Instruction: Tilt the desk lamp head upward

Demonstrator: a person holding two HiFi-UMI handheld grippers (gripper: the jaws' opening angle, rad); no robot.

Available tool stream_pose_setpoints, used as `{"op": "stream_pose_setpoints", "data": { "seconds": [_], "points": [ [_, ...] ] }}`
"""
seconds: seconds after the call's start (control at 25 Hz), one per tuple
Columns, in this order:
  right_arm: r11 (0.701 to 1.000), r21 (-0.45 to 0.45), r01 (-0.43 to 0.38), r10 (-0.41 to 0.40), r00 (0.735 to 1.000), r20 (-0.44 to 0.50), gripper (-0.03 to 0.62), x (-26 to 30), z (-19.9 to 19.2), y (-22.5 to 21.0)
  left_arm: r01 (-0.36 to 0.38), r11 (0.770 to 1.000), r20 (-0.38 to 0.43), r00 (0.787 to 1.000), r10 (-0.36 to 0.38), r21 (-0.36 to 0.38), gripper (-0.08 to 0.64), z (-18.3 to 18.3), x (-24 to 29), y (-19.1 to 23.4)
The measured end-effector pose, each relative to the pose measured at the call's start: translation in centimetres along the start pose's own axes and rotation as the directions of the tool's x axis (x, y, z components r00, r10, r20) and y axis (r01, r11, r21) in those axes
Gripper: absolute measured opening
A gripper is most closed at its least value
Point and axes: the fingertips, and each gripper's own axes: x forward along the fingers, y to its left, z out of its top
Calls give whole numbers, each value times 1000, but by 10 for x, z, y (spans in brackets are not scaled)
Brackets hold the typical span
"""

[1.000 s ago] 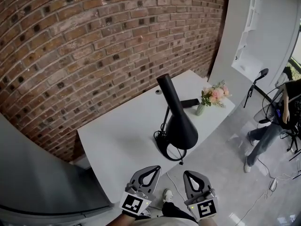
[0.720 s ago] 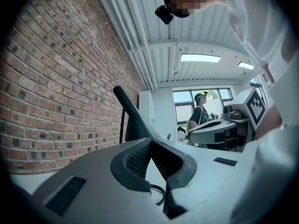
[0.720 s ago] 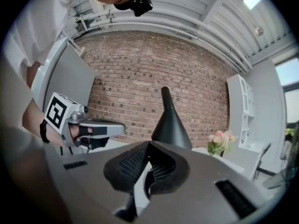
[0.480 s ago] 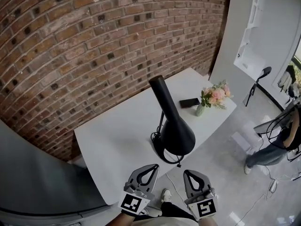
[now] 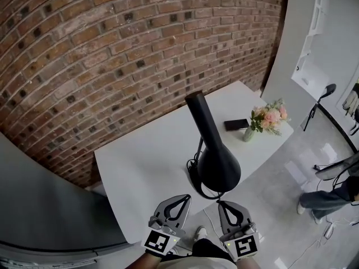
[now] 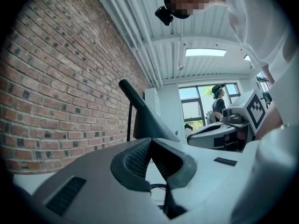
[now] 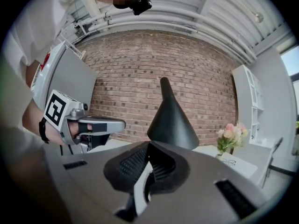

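A black desk lamp (image 5: 216, 161) stands near the front edge of the white table (image 5: 140, 161). Its long cone head slants down, wide mouth toward me, over the round base (image 5: 194, 179). My left gripper (image 5: 187, 198) hovers just off the table's front edge, below and left of the lamp head, shut and empty. My right gripper (image 5: 221, 204) is shut just below the lamp's mouth, holding nothing and apart from it. The lamp head (image 6: 142, 118) rises beyond the closed jaws in the left gripper view, and the cone (image 7: 172, 120) fills the middle of the right gripper view.
A brick wall (image 5: 112, 55) backs the table. A small vase of flowers (image 5: 268, 118) and a flat black object (image 5: 236, 125) sit at the table's far right. A grey cabinet (image 5: 45, 206) stands at the left. A person (image 5: 331, 198) stands on the floor at right.
The head view has shifted a little, so the lamp sits slightly further right in frame. Both grippers keep their place below it, still shut. The person in the background moved right.
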Motion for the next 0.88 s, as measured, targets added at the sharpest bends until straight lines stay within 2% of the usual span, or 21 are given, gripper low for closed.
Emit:
{"op": "stream_pose_setpoints", "data": {
  "seconds": [0.36,0.88],
  "points": [
    [999,0,-34,34,999,-10,12,16,-15,-3,-28,1000,-5,1000,28,6,8,-9,7,12],
    [999,-12,-48,49,998,34,12,40,-26,-21,-78,997,-1,997,78,20,8,-26,20,23]
  ]
}}
